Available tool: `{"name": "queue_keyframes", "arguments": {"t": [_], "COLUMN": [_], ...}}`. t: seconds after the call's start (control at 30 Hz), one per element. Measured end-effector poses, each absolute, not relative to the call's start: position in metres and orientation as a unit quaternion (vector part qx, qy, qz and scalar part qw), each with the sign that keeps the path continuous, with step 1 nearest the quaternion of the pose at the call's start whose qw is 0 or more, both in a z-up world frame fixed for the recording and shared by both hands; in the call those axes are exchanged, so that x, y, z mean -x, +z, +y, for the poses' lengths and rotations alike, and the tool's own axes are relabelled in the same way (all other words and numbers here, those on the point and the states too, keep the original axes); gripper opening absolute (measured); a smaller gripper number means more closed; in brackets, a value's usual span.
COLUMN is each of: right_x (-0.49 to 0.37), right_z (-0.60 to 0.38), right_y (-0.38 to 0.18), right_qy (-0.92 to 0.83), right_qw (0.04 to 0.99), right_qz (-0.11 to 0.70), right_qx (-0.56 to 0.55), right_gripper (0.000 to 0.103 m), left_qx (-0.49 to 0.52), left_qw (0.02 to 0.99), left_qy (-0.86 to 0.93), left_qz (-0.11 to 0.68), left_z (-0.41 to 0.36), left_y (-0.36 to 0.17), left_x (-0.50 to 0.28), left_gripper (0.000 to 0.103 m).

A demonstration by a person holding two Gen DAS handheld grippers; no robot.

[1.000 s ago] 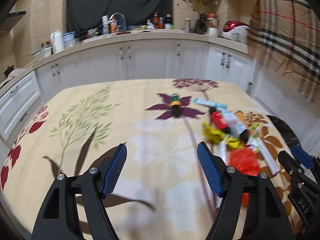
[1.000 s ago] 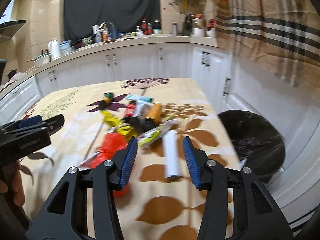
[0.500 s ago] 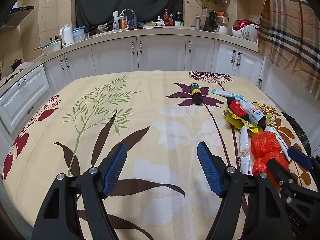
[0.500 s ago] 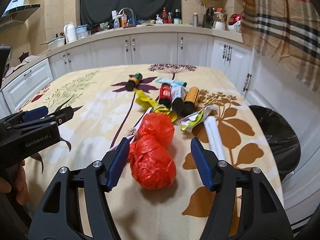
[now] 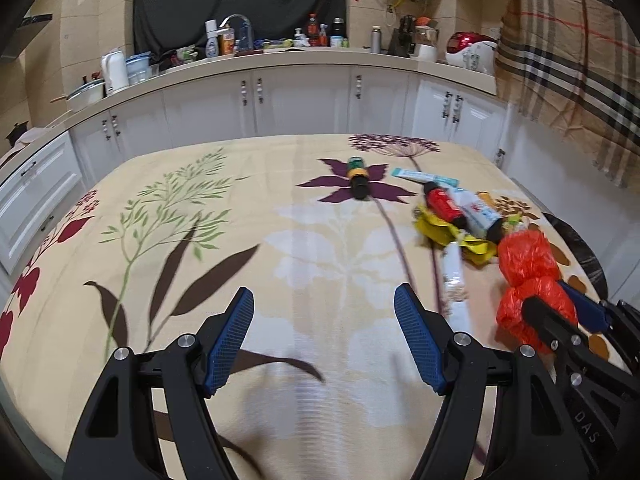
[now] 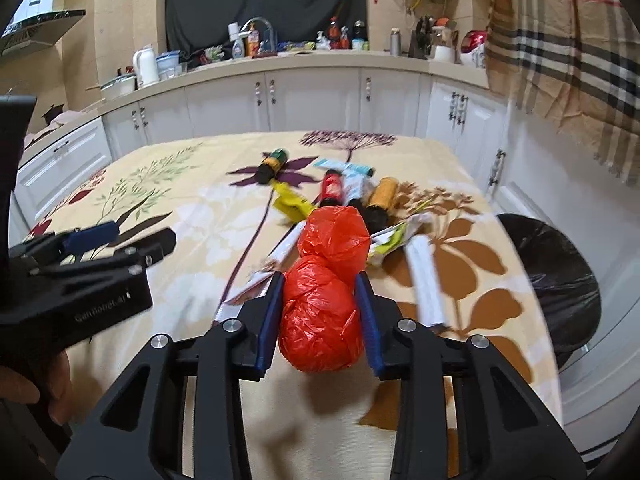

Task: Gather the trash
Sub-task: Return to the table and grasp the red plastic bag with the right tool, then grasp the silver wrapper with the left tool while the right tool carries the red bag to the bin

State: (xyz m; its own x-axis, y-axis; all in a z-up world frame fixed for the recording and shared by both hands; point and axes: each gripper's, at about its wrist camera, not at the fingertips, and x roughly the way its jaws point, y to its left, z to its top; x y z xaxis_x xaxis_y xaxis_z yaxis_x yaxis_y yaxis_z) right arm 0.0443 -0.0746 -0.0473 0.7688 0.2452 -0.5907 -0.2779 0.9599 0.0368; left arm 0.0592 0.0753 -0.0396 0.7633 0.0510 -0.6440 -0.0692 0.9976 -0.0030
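Both right gripper [image 6: 320, 316] fingers press the red bag [image 6: 324, 304] between them; left gripper [image 5: 324, 344] fingers gape, empty.

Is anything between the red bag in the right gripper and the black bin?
Nothing visible. The right gripper pinches the red plastic bag; only a white roll lies low on the table toward the black bin.

Red bag [image 6: 326, 280]: thin crinkly plastic, glossy. Gripper pads [image 6: 267, 320]: blue, fine-textured, look rubbery; frames matt black plastic w/ shiny metal screws. Tablecloth [image 5: 320, 272]: matt woven cloth, printed flowers. Bin [image 6: 556, 264] at right: black liner, glossy wrinkled plastic. Far cabinets [image 5: 304, 104]: smooth white, semi-gloss. Curtain [image 6: 568, 52] far right: plaid cloth, matt. White tube [image 6: 426, 280]: smooth, prob. plastic.
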Motion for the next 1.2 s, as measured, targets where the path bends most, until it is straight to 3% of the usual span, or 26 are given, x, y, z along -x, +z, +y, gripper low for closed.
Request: {"name": "queue_keyframes", "arguments": {"t": [0.3,0.4,0.47,0.63,1.2], "right_x": [-0.047,-0.048,-0.048,-0.048,-0.051], "right_z": [-0.121,-0.137,-0.145,-0.157,-0.173], "right_y": [-0.039,-0.041,-0.042,-0.045,-0.042], "right_qy": [0.092,0.079,0.075,0.070,0.052], "right_qw": [0.953,0.954,0.955,0.955,0.958], "right_qz": [0.290,0.288,0.288,0.288,0.280], "right_qx": [0.002,-0.010,-0.016,-0.029,-0.030], "right_gripper": [0.034,0.034,0.034,0.034,0.034], "left_qx": [0.004,-0.005,-0.010,-0.013,-0.002], "left_qw": [0.935,0.929,0.924,0.914,0.936], "left_qy": [-0.026,-0.042,-0.047,-0.058,-0.070], "left_qz": [0.353,0.369,0.380,0.402,0.345], "left_z": [0.030,0.017,0.011,0.003,-0.004], "left_y": [-0.043,-0.050,-0.056,-0.067,-0.035], "left_x": [-0.065,-0.069,-0.072,-0.078,-0.060], "left_gripper": [0.071,0.057,0.042,0.019,0.016]}}
